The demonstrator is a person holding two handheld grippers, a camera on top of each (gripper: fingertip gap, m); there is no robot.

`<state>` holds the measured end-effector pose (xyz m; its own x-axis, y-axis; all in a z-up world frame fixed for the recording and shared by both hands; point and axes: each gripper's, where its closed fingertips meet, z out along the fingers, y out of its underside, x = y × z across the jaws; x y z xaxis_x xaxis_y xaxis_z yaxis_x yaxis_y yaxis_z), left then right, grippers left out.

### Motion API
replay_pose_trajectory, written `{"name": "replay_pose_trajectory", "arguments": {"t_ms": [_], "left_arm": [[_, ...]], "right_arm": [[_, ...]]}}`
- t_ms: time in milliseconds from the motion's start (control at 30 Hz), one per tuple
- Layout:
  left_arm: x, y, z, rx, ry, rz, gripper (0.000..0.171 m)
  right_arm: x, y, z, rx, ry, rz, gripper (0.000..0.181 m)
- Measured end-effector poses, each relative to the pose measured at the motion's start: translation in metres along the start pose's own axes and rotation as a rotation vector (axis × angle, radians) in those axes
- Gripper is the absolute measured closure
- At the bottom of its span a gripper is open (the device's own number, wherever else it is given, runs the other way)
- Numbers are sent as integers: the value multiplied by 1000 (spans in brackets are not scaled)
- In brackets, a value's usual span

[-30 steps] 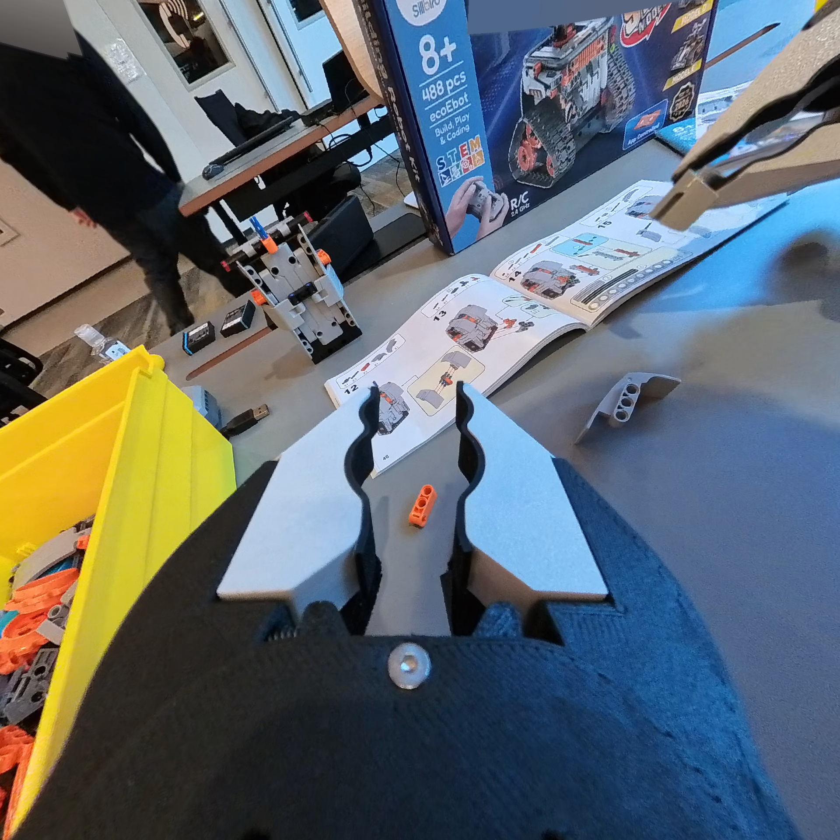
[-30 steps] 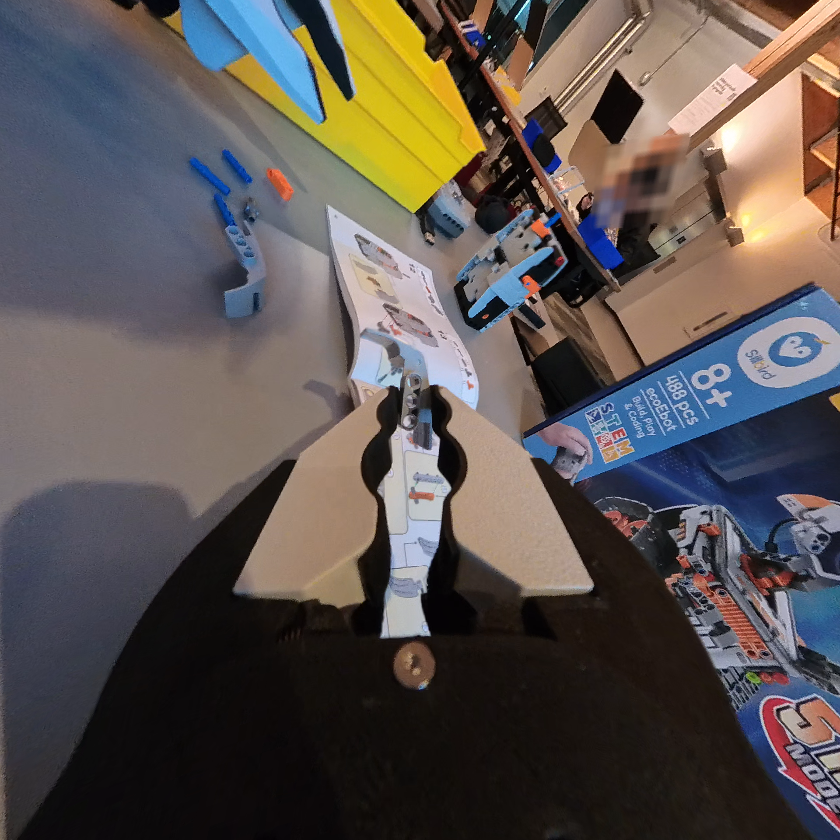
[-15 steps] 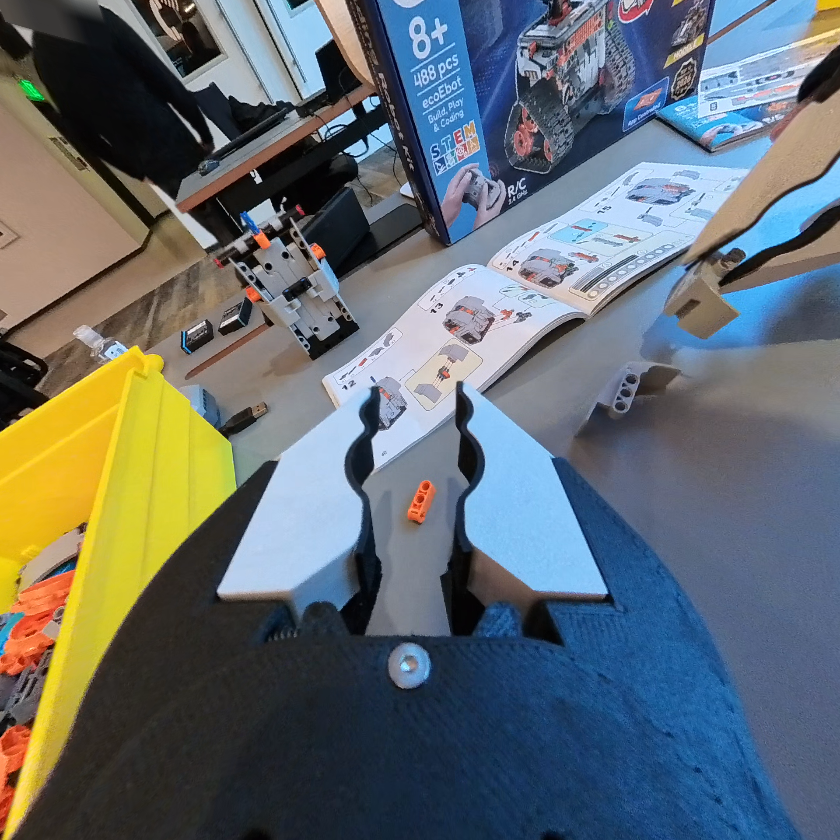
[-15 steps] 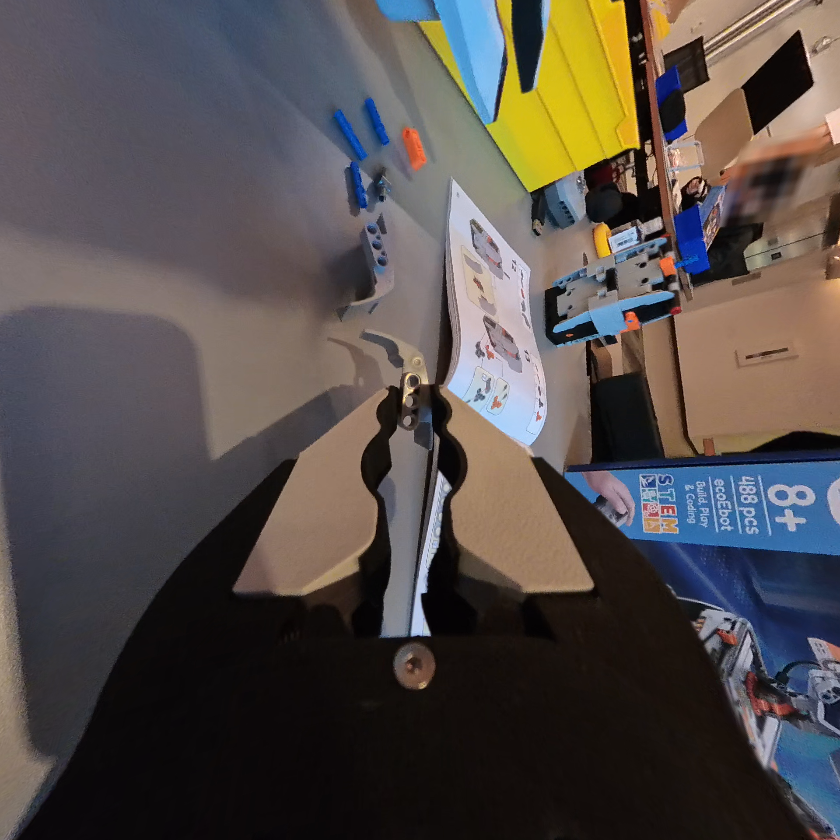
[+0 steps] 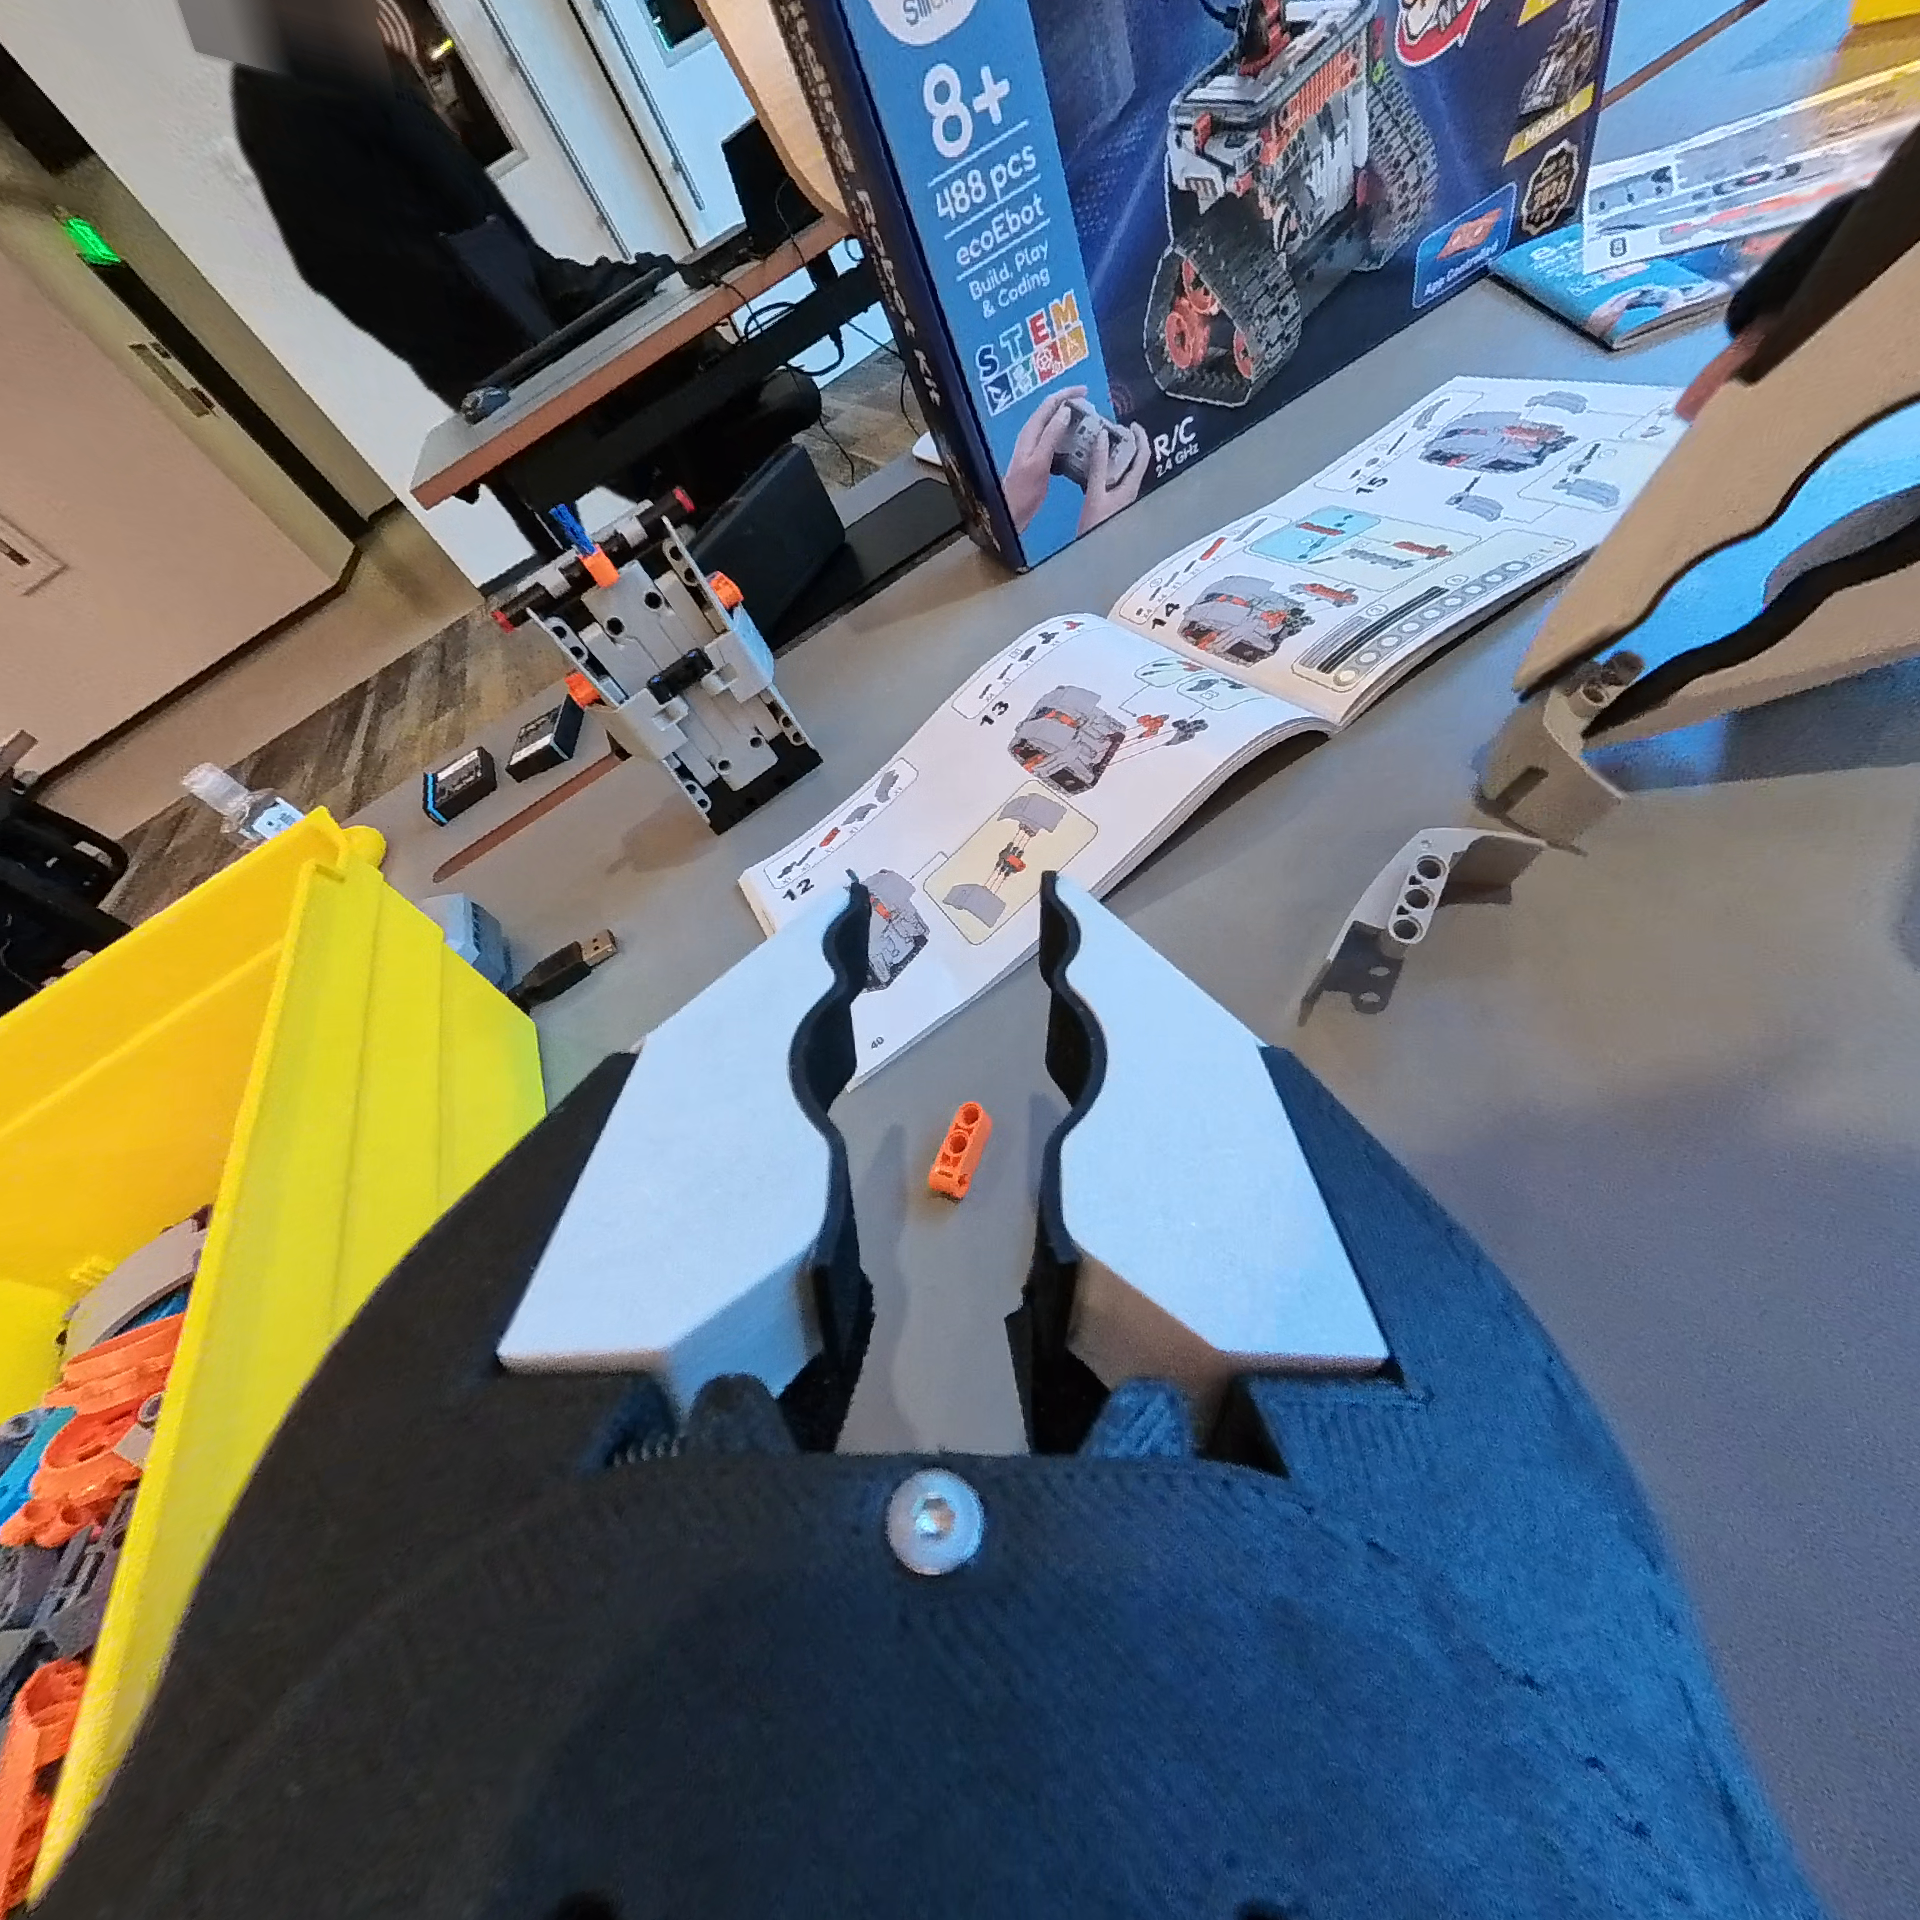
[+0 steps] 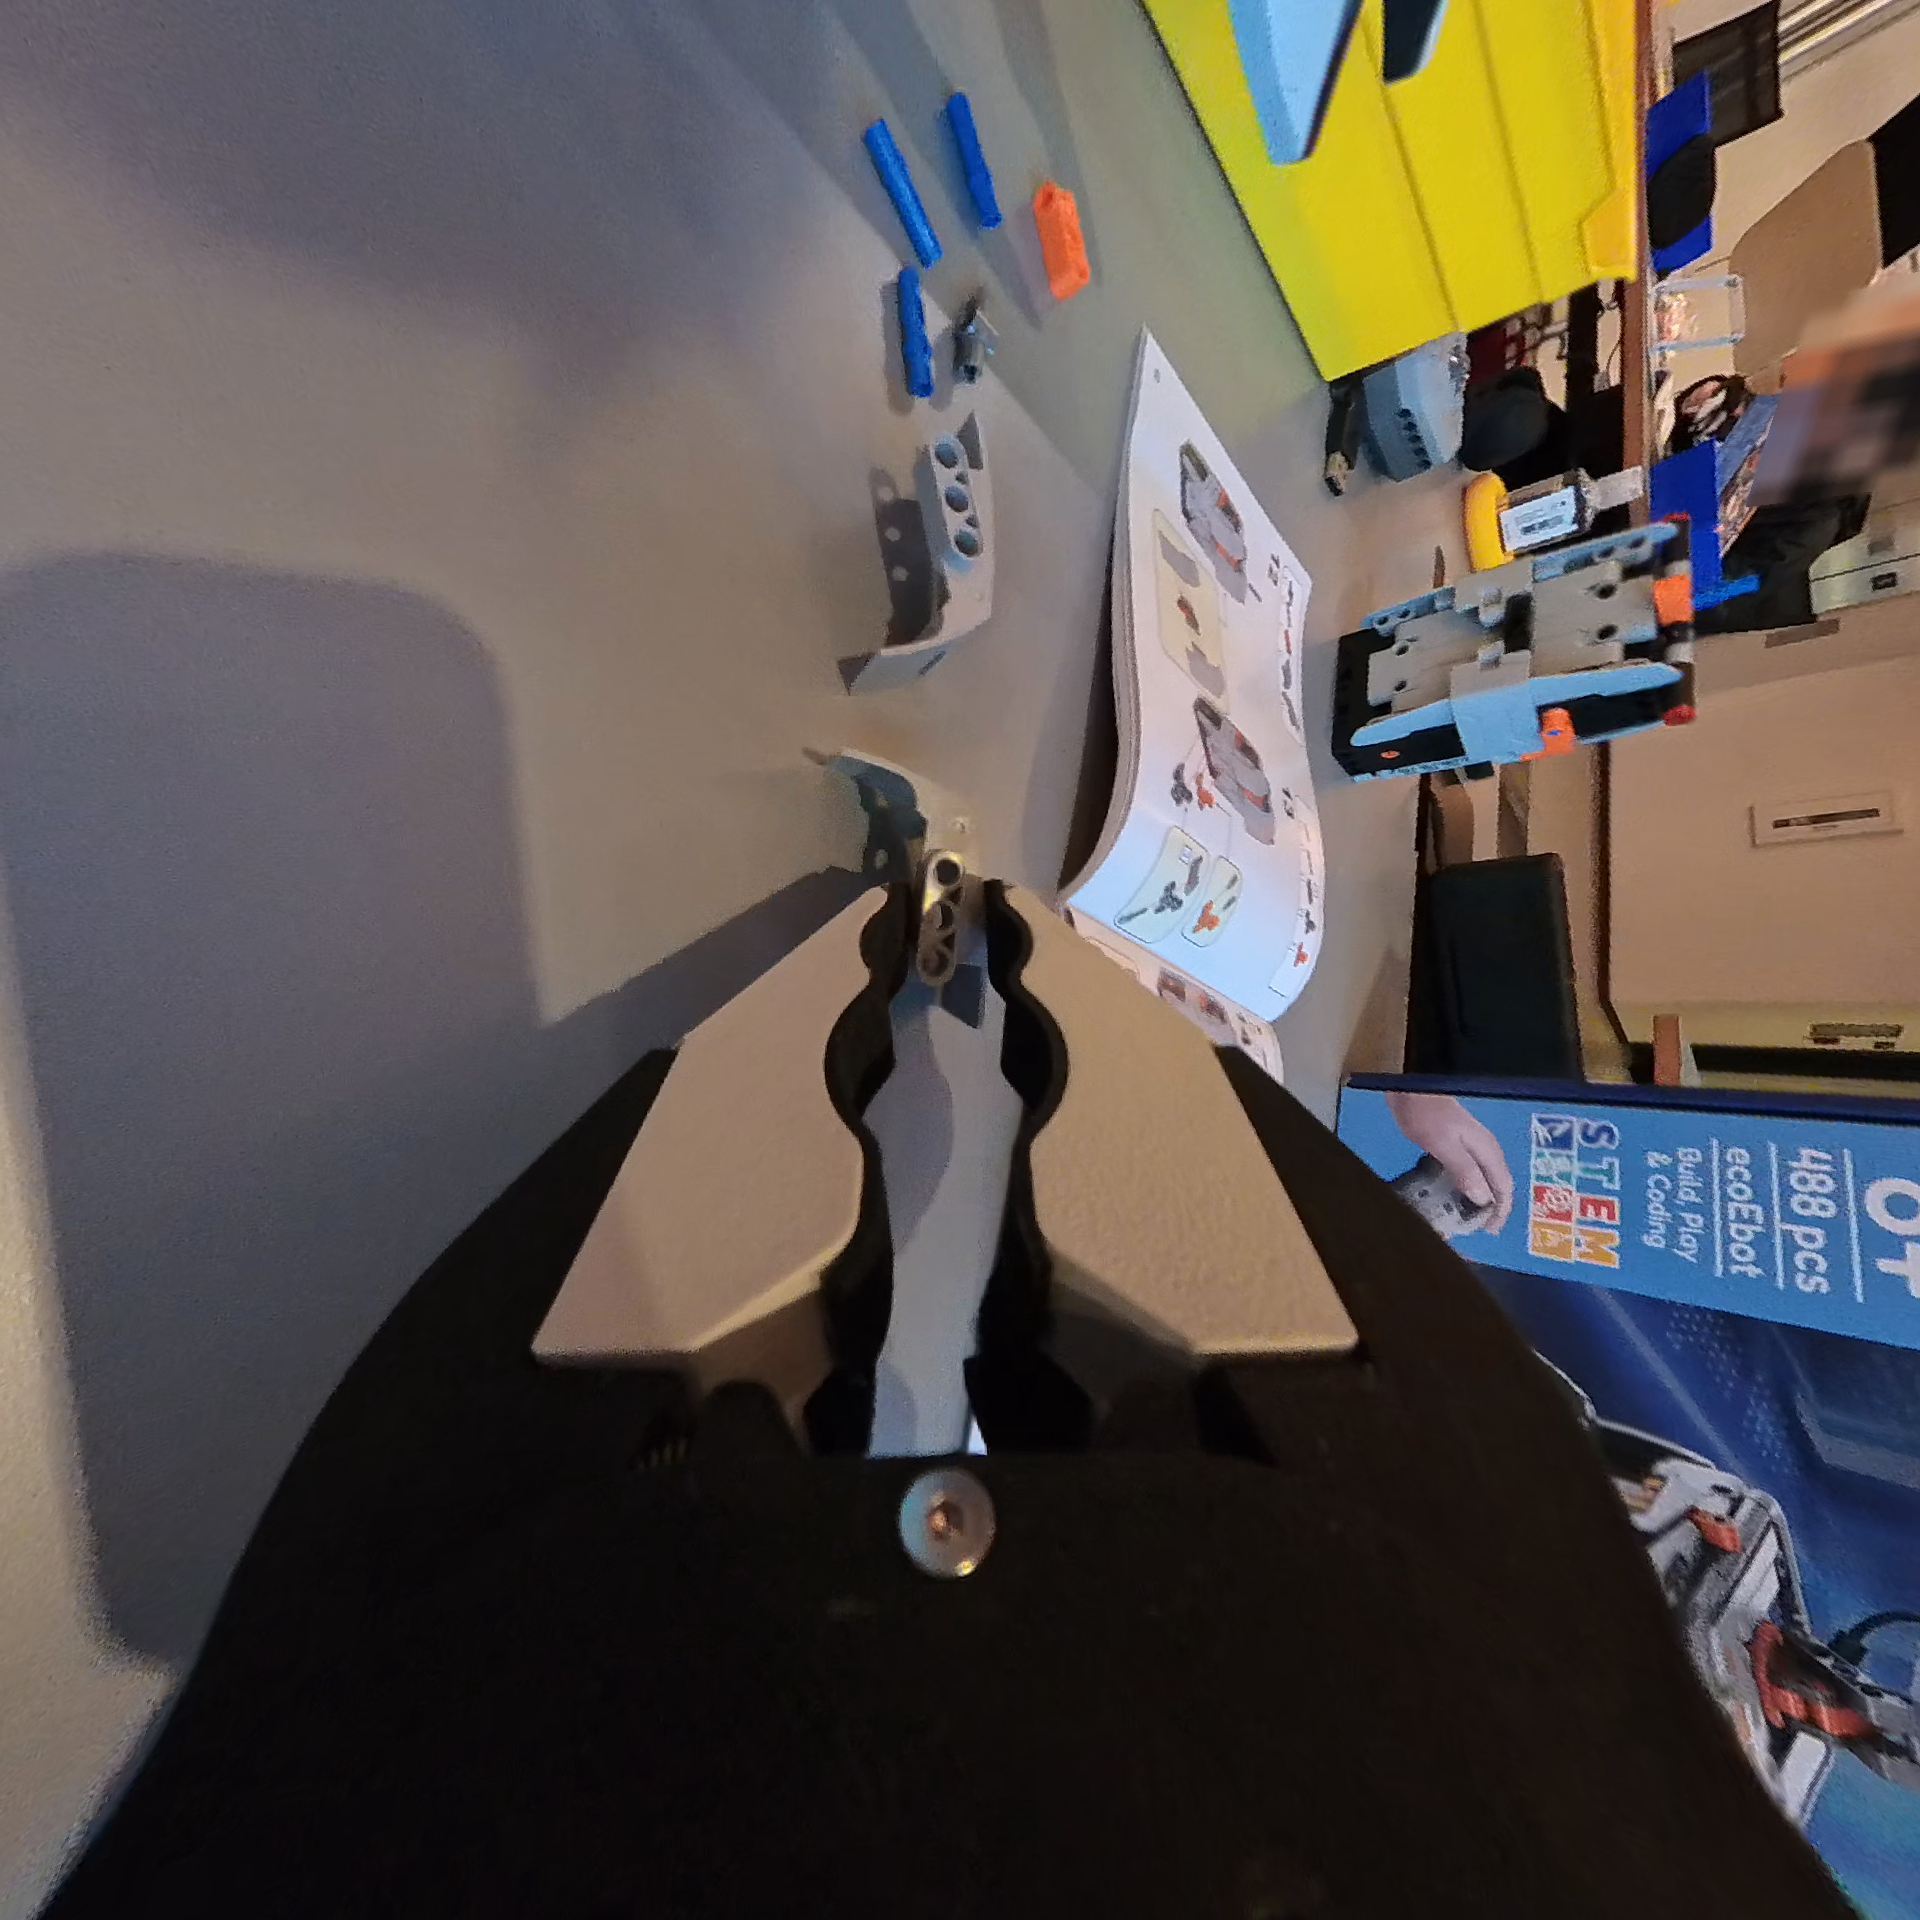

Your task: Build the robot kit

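My left gripper (image 5: pixel 948 899) is open and empty above the grey table, with a small orange brick piece (image 5: pixel 958 1149) lying between its fingers. My right gripper (image 6: pixel 940 883) is shut on a grey curved panel piece (image 6: pixel 940 920) and holds it low over the table. In the left wrist view that held panel (image 5: pixel 1548 753) hangs just right of a second grey curved panel (image 5: pixel 1397 914) that lies on the table. The lying panel (image 6: pixel 935 561) also shows ahead of my right gripper.
An open instruction booklet (image 5: pixel 1195 707) lies behind the panels, with a blue kit box (image 5: pixel 1195 208) beyond. A yellow bin (image 5: pixel 208 1091) of parts stands at left. A partly built grey model (image 5: pixel 665 665) stands at the back. Blue pins (image 6: pixel 899 192) and an orange piece (image 6: pixel 1060 239) lie near the bin. Across from one pair of fingers to the other is roughly 15 cm. To reach the partly built grey model (image 5: pixel 665 665) in a straight line is about 20 cm for my left fingers, about 25 cm for my right. Seen from the right wrist view (image 6: pixel 1544 608) as well.
My right gripper has come down toward the table with its grey panel, ending close to the lying panel. My left gripper has stayed open over the orange piece.
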<state>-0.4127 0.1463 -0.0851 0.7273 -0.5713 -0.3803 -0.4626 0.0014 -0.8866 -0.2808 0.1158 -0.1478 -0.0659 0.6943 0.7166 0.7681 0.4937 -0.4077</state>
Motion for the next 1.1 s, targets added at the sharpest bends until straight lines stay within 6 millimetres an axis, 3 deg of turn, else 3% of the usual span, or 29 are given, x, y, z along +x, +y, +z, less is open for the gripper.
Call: {"name": "replay_pose_trajectory", "arguments": {"t_ms": [500,933,1100], "left_arm": [[0,1,0,-6,-7,8,143],[1,3,2,-13,0,6,143],[-8,-3,-3,24,-34,-15,142]], "right_arm": [[1,-2,10,-18,32,-8,167],[3,-3,7,-7,67,-18,157],[1,-4,1,9,47,10,152]]}}
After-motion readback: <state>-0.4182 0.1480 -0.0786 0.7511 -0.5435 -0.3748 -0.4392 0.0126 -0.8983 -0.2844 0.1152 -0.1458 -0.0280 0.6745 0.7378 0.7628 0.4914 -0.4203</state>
